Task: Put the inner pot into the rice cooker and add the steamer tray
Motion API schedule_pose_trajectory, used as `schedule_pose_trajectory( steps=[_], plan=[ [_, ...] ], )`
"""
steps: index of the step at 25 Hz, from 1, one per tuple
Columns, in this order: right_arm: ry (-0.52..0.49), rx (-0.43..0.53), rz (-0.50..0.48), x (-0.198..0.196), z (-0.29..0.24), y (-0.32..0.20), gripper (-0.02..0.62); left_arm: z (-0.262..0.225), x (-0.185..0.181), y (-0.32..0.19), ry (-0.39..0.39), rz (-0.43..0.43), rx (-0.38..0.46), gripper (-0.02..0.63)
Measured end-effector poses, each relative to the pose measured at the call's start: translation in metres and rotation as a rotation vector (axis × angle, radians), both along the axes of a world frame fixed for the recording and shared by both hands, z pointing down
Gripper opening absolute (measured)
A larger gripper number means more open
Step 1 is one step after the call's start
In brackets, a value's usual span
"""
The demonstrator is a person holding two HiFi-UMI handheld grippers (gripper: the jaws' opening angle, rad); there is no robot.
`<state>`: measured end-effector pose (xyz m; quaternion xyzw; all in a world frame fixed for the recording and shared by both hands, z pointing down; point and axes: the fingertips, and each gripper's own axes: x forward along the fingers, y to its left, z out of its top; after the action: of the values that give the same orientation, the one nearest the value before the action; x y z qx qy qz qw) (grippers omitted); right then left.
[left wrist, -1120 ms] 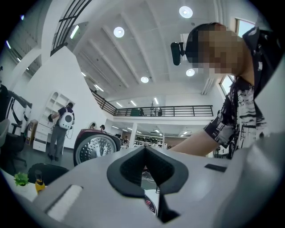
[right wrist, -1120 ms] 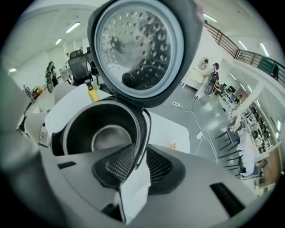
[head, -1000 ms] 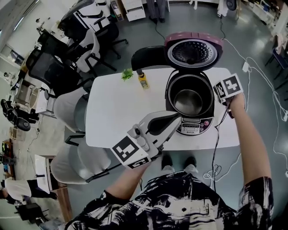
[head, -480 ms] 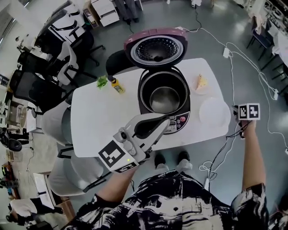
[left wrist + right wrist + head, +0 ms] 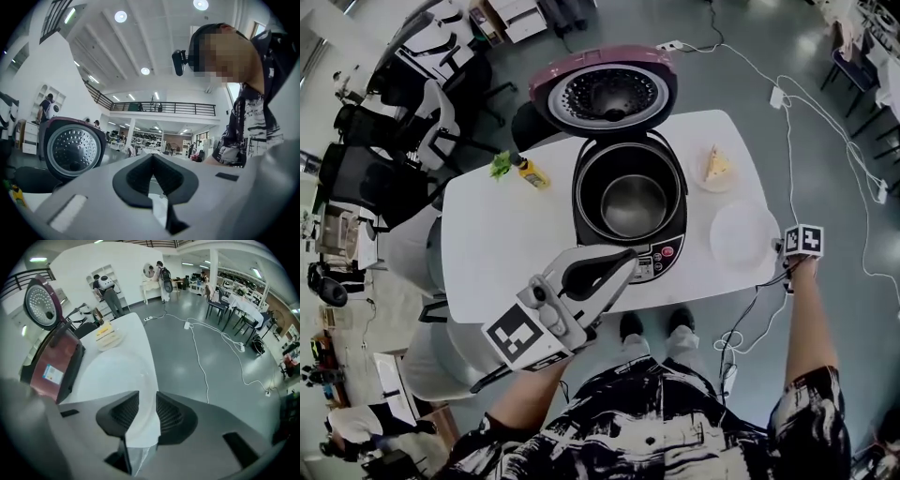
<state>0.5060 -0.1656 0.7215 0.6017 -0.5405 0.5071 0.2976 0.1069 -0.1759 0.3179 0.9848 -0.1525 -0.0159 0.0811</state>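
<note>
If the right gripper point(image 5: 146, 399), whose jaws have just been opening to a narrow gap (white shows through it, nothing pinched), catches only the thin lip of the steamer tray point(image 5: 741, 234) near the table point(image 5: 516, 244) edge, the tray could tip or slide off. The left gripper point(image 5: 151, 161) has its jaws together, empty. The inner pot point(image 5: 633, 206) sits empty in the open rice cooker point(image 5: 661, 258); the tray is bare; a small plate point(image 5: 701, 180) holds a yellow wedge point(image 5: 717, 166).

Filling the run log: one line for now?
inner pot in rice cooker; right gripper jaws just opening, empty, by steamer tray; left gripper shut
</note>
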Motion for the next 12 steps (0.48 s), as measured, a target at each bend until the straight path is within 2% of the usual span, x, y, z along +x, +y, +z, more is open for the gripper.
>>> schedule_pose_trajectory(
  steps=[2,4,7,12],
  plan=[
    [0.024,0.003,0.005,0.008,0.005,-0.006,0.064,0.004,0.000,-0.003,-0.010,-0.013,-0.006,0.005],
    [0.036,0.001,0.006,0.015,0.008,-0.013,0.058,0.010,0.003,-0.006,-0.018,-0.020,-0.011,0.005],
    [0.030,0.004,0.007,0.018,0.008,-0.020,0.060,0.018,0.010,-0.009,-0.021,-0.021,-0.020,0.005],
    [0.071,0.010,-0.061,0.021,0.000,-0.021,0.103,0.020,0.019,-0.011,-0.017,-0.006,-0.028,0.005]
  ],
)
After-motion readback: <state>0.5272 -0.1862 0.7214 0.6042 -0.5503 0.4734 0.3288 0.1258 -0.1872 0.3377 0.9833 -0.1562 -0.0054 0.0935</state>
